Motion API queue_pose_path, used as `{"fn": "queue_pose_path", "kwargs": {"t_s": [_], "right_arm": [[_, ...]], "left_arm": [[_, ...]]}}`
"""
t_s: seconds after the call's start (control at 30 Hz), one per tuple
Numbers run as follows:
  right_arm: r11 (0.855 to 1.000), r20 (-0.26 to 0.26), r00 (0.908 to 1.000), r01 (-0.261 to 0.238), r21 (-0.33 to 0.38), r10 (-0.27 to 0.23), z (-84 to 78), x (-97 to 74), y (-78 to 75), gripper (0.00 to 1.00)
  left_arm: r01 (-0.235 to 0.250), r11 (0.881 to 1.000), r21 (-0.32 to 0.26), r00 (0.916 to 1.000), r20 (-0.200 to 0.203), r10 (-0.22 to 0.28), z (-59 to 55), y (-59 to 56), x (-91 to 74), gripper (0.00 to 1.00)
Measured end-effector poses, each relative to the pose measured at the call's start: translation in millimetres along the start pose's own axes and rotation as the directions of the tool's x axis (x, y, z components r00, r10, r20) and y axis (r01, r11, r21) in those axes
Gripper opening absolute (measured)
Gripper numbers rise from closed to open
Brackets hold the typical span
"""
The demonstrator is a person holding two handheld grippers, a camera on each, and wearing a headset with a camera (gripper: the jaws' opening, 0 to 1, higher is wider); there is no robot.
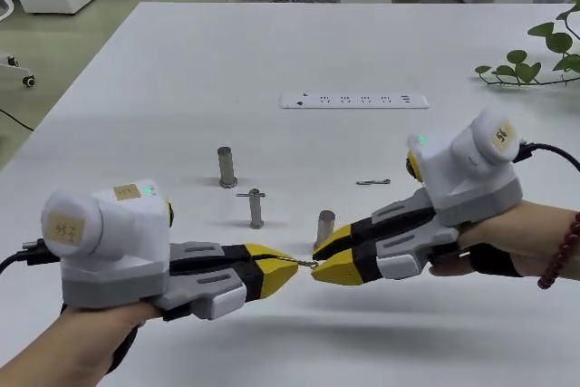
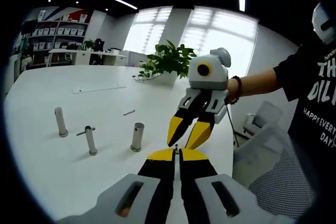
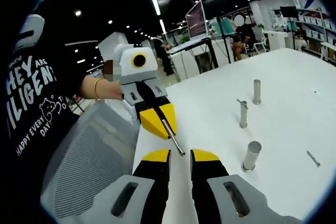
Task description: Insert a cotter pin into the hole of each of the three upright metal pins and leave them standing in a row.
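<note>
A broad white table [image 1: 181, 70] carries everything. Over its near edge the left gripper [image 1: 294, 266], grey with yellow tips, has its jaws pressed together on a thin silvery cotter pin [image 1: 304, 262] that juts out level from the tips. Facing it tip to tip, the right gripper [image 1: 314, 263] has its jaws spread, and the pin's free end reaches into the gap between them; whether it touches them is too fine to tell. A long white power strip [image 1: 353, 100] lies further back, and a green leafy plant [image 1: 559, 42] trails at the table's right edge. Three upright grey cylindrical metal pins stand in a slanting row: the far metal pin [image 1: 227, 167], the middle metal pin [image 1: 256, 210] and the near metal pin [image 1: 324, 226], just behind the gripper tips. A second cotter pin [image 1: 244, 194] sits crosswise through the top of the middle one. A third cotter pin [image 1: 372, 182] lies loose on the table to the right of the row.
</note>
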State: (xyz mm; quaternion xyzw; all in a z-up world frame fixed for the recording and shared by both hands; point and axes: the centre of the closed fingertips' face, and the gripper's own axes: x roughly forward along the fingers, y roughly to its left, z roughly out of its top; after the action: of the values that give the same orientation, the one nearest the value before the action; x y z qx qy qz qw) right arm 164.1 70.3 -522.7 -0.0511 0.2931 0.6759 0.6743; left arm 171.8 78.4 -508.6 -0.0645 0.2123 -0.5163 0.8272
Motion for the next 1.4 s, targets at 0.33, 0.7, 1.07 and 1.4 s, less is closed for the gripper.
{"fn": "queue_pose_path", "kwargs": {"t_s": [0.33,0.7,1.07,1.4], "right_arm": [[1.000,-0.009,0.9995,-0.030,-0.005,0.029,0.3,3.9,6.0,0.01],[0.990,-0.109,0.9940,-0.020,-0.140,0.005,-5.6,1.9,4.2,0.00],[0.965,-0.183,0.9816,0.004,-0.263,-0.054,-6.1,-0.2,-4.4,0.00],[0.952,-0.227,0.9677,0.036,-0.304,-0.109,-11.6,-9.8,-17.9,0.00]], "left_arm": [[0.032,0.999,-0.026,0.9994,0.014,-0.032,0.9,-5.6,-1.2,0.00],[0.031,0.999,-0.038,0.9995,0.002,-0.031,-4.6,-5.2,0.0,0.00],[0.020,1.000,-0.006,0.9997,-0.016,-0.020,-4.2,-2.9,5.6,0.00],[-0.006,1.000,0.008,0.9999,-0.015,0.006,-5.3,-1.0,10.5,0.00]]}}
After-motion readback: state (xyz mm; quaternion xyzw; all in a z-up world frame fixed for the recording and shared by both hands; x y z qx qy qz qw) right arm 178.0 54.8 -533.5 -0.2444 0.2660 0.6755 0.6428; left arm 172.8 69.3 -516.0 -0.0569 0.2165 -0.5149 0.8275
